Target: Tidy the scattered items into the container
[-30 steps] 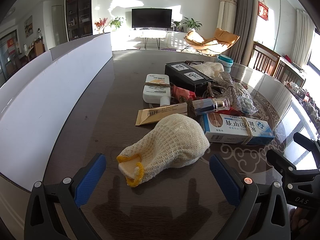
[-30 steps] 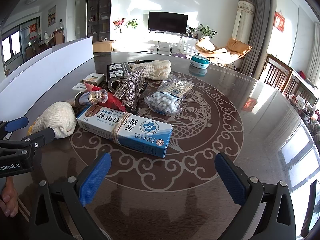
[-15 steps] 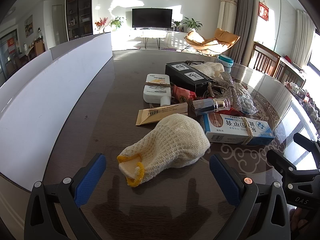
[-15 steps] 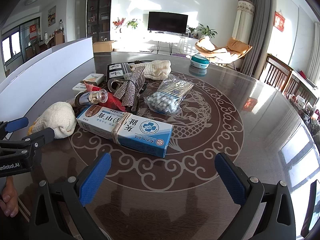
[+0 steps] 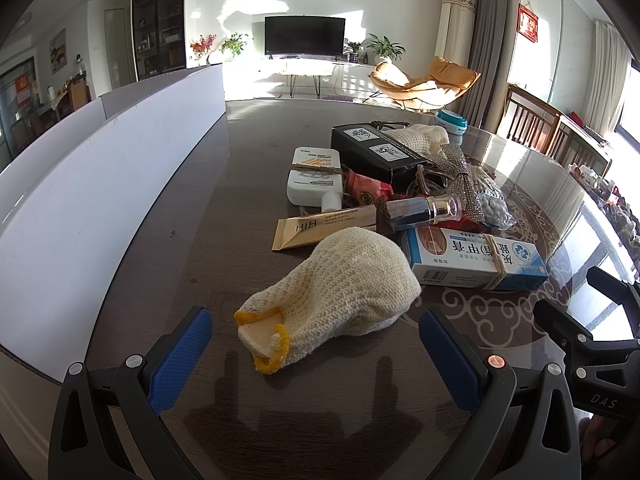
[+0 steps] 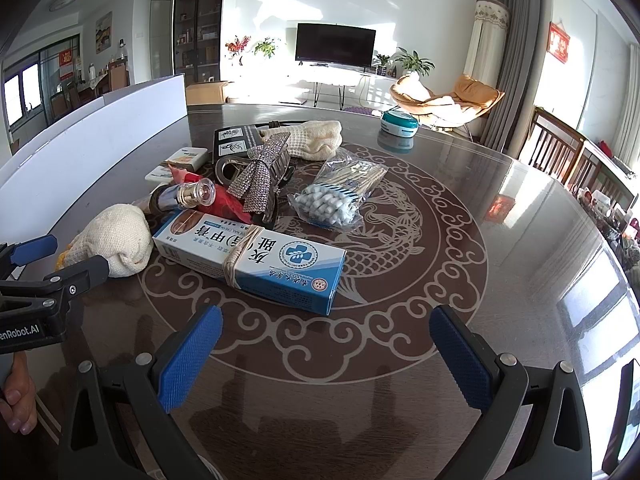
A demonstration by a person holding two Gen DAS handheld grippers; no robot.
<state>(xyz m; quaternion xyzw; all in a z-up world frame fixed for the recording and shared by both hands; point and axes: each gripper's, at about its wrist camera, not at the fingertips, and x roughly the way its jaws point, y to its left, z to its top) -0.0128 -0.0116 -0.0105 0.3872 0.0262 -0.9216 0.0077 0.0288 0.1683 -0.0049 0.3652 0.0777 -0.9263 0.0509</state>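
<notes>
Nothing moved — two knitted mitts, one blue-white box

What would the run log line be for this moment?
left gripper: open, empty, before knitted pouch | right gripper: open, empty, before blue-white medicine box | white container wall: at left | nothing grasped yet

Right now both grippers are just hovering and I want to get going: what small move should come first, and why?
Probably ease the open left gripper forward over the knitted pouch: it lies nearest, centred between the fingers, apart from the pile.
</notes>
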